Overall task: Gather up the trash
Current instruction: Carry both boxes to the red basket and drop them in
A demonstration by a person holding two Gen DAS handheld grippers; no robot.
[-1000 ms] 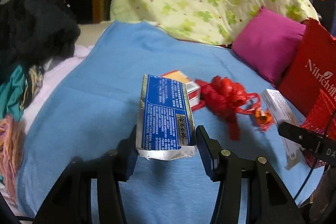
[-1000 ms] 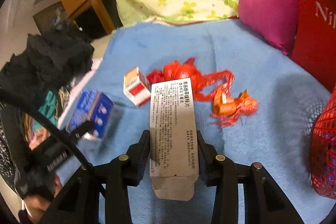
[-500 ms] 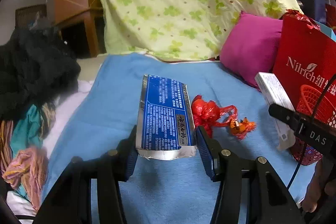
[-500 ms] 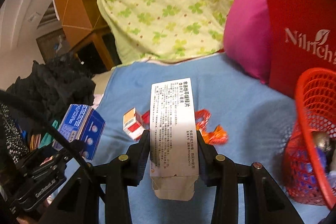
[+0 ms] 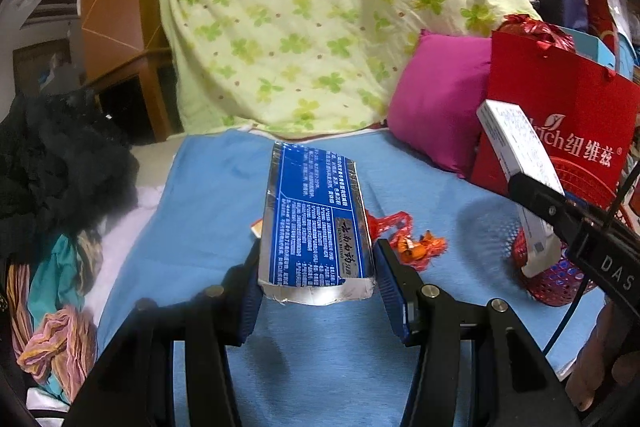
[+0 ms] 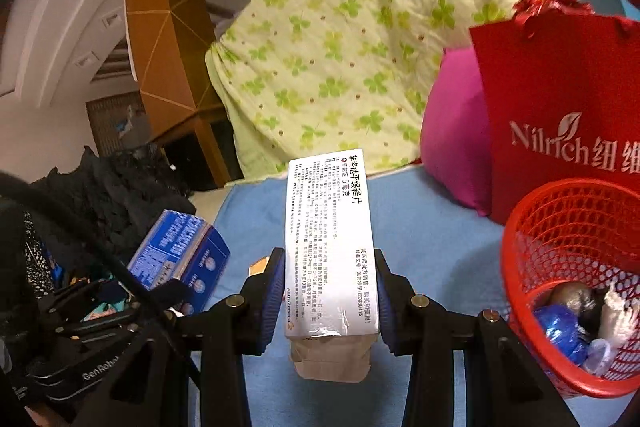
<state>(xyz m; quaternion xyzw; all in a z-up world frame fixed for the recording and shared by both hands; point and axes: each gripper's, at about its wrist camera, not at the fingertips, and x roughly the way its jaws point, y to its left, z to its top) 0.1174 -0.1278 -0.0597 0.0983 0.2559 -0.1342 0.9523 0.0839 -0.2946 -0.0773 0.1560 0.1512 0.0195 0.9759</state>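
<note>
My left gripper [image 5: 316, 287] is shut on a blue and silver carton [image 5: 314, 219], held above the blue blanket [image 5: 208, 211]. My right gripper [image 6: 328, 299] is shut on a long white medicine box [image 6: 328, 239]. That white box [image 5: 516, 151] and the right gripper's black body also show at the right of the left wrist view; the blue carton [image 6: 180, 255] shows at the left of the right wrist view. A red mesh basket [image 6: 576, 283] with several scraps inside stands low right of the white box. Red plastic wrap [image 5: 390, 223] and an orange wrapper [image 5: 420, 247] lie on the blanket.
A red paper bag [image 6: 560, 115] and a magenta pillow [image 5: 436, 103] stand behind the basket. A green clover quilt [image 5: 320, 27] is piled at the back. Dark and coloured clothes [image 5: 52, 187] are heaped along the left edge. A small orange-edged box [image 6: 260, 267] peeks out behind my right fingers.
Both grippers rose with their boxes and tilted up, so the quilt and bag fill more of the views. The red basket came into the right wrist view and now sits close at the right.
</note>
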